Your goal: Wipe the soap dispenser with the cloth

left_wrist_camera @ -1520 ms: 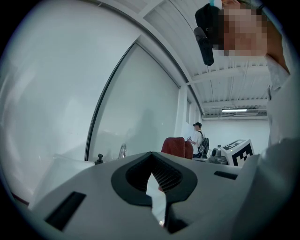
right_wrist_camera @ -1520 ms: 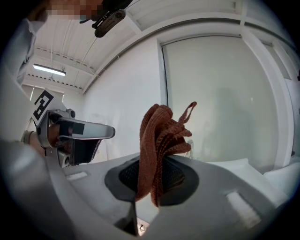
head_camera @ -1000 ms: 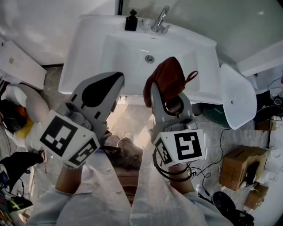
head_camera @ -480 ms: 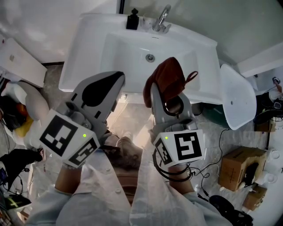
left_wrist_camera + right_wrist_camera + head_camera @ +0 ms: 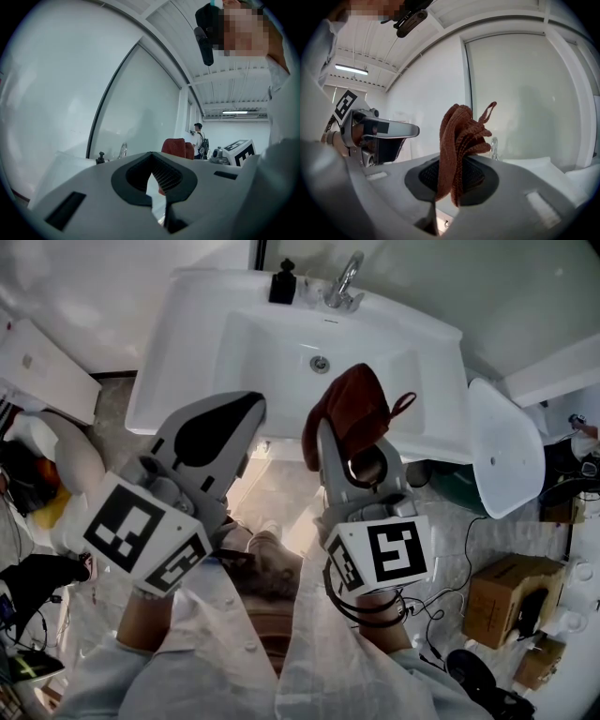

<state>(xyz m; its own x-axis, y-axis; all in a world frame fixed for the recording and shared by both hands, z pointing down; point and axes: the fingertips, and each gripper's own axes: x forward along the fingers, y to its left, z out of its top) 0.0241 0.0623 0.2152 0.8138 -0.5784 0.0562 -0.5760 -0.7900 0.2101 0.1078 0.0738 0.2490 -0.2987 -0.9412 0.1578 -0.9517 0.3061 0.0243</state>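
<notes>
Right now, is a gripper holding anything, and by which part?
The right gripper pinches the rust-red cloth by its bunched lower folds; the rest sticks up. The left gripper is shut on nothing.

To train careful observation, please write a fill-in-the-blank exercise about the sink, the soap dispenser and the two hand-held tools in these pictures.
1. In the head view, the small black soap dispenser stands on the white ceramic sink, to the ____ of the chrome faucet.
2. The right tool clamps the reddish-brown knitted cloth; the left tool holds ____.
3. Cloth and dispenser are ____ (touching/apart).
Missing words: left; nothing; apart.
</notes>
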